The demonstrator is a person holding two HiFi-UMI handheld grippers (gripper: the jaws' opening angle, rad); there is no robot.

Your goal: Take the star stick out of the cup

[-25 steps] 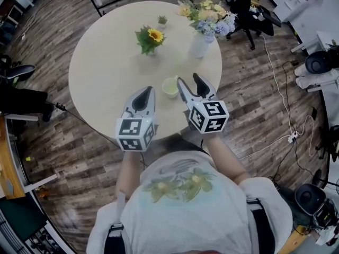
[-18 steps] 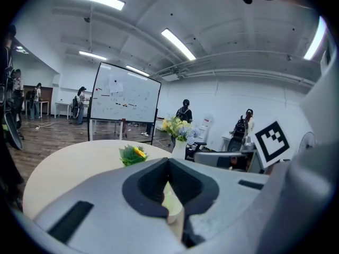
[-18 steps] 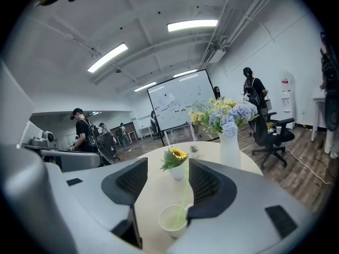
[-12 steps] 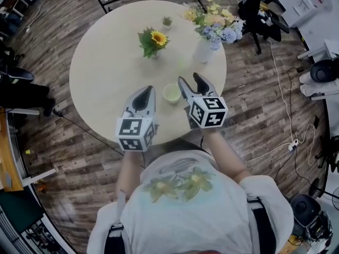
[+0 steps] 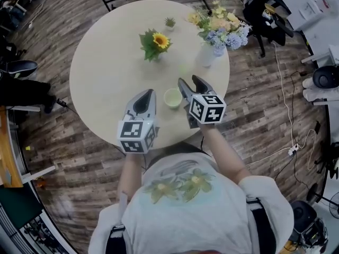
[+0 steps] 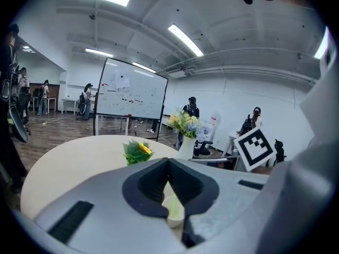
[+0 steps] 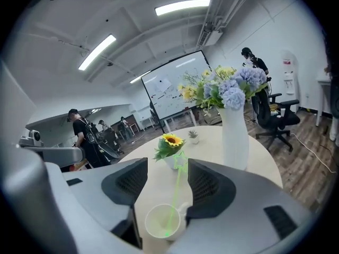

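One star stick, thin and green, stands in the cup, leaning toward the far side with its outlined star at the top. One pale cup, upright on the near part of the round table, between your two grippers. Your right gripper sits just right of the cup with its jaws spread apart and grasping nothing; in the right gripper view the stick shows in the gap between the jaws, with neither pad touching it. Your left gripper hovers just left of the cup, its tips pressed together on nothing, and the cup shows through the narrow slit below them. One potted sunflower stands farther back near the table's middle. One small green plant is at the far edge. One white vase of mixed flowers is at the far right. One whiteboard and several people stand in the room beyond the table.
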